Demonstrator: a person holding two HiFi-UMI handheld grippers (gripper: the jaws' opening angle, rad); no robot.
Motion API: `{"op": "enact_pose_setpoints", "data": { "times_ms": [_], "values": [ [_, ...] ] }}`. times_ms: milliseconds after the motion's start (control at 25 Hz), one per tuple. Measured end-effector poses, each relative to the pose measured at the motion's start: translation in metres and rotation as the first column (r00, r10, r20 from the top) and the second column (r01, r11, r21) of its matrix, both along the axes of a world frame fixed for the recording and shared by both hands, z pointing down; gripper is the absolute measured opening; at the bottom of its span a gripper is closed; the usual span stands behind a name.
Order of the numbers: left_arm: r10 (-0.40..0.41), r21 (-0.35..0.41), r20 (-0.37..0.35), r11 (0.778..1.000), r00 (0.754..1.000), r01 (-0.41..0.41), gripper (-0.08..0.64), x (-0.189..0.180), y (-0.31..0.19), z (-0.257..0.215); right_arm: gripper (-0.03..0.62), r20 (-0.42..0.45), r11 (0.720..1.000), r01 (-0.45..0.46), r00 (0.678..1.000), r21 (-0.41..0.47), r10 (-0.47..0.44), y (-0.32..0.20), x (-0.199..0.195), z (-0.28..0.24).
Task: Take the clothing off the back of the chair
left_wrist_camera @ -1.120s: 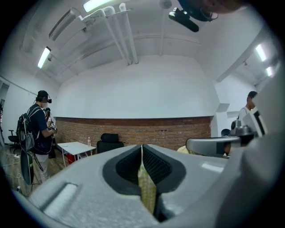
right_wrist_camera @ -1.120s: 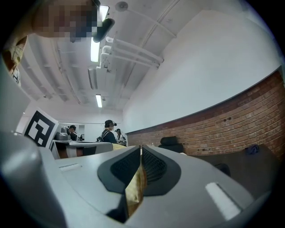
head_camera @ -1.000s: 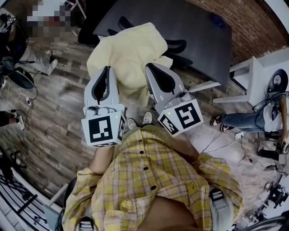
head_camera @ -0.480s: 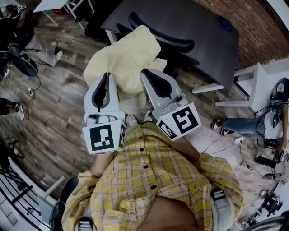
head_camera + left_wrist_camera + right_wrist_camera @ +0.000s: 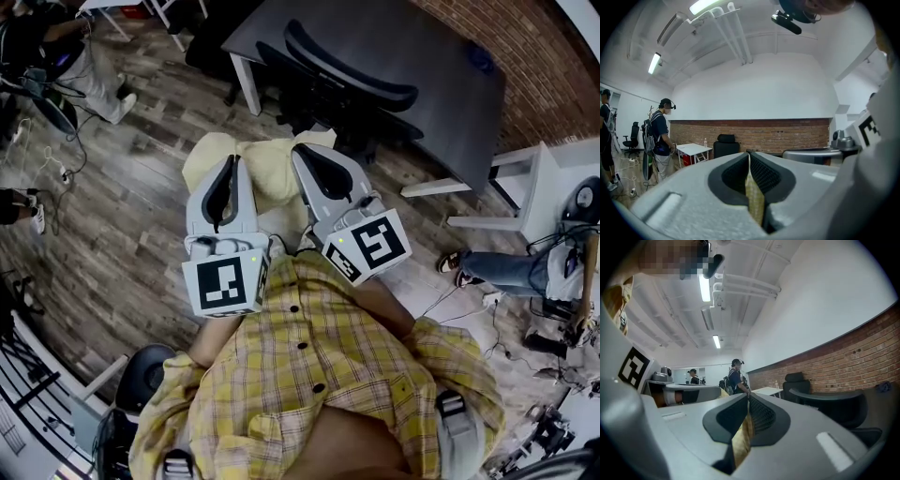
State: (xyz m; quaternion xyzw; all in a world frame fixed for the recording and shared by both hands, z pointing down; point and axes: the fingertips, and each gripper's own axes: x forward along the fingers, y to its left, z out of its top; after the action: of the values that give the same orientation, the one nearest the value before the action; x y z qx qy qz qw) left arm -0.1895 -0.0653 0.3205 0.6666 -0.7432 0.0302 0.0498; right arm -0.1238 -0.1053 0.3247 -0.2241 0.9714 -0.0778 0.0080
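The clothing [image 5: 269, 178], a pale yellow garment, is off the chair [image 5: 352, 73] back and hangs bunched between the two grippers, just in front of the chair on the holder's side. The left gripper [image 5: 232, 161] has its jaws closed on a thin fold of the yellow cloth; its own view shows the fold pinched between the ribbed pads and running down out of the jaw mouth. The right gripper [image 5: 302, 150] is closed in the same way on another fold, which hangs below its pads. The two grippers are side by side, near each other, and both point away from the holder toward the chair. The holder wears a yellow plaid shirt [image 5: 309, 375]. The chair is black, with a curved back, and is pushed against a dark table [image 5: 412, 37]; its back is bare. The floor [image 5: 122, 216] is grey wood planking with cables lying on it at the left. A brick wall [image 5: 530, 56] runs behind the dark table, and a white table [image 5: 553, 155] stands to the right. A leg in jeans [image 5: 497, 253] shows beside the white table. In the left gripper view a bystander [image 5: 661, 136] stands by a small white table [image 5: 693, 150], under strip lights [image 5: 655, 63] on a white ceiling.
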Motion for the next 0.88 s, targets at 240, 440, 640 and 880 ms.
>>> {"op": "enact_pose_setpoints", "data": {
  "times_ms": [240, 440, 640, 880],
  "values": [
    [-0.021, -0.007, 0.006, 1.0, 1.0, 0.021, 0.011, -0.002, -0.001, 0.007, 0.014, -0.017, 1.0, -0.009, 1.0, 0.011, 0.009, -0.003, -0.002, 0.007],
    [-0.04, -0.005, 0.019, 0.999, 0.999, 0.041, 0.011, -0.002, -0.001, 0.012, 0.015, -0.018, 1.0, -0.026, 0.999, 0.018, 0.026, -0.006, -0.003, 0.011],
    [-0.054, -0.003, 0.025, 0.999, 0.998, 0.054, 0.011, -0.005, -0.003, 0.016, 0.015, -0.023, 0.999, -0.033, 0.999, 0.022, 0.034, -0.01, -0.006, 0.015],
    [-0.06, -0.001, 0.028, 0.998, 0.998, 0.06, 0.011, -0.008, -0.001, 0.017, 0.015, -0.025, 0.999, -0.025, 0.999, 0.027, 0.026, -0.007, -0.01, 0.015]
  ]
}}
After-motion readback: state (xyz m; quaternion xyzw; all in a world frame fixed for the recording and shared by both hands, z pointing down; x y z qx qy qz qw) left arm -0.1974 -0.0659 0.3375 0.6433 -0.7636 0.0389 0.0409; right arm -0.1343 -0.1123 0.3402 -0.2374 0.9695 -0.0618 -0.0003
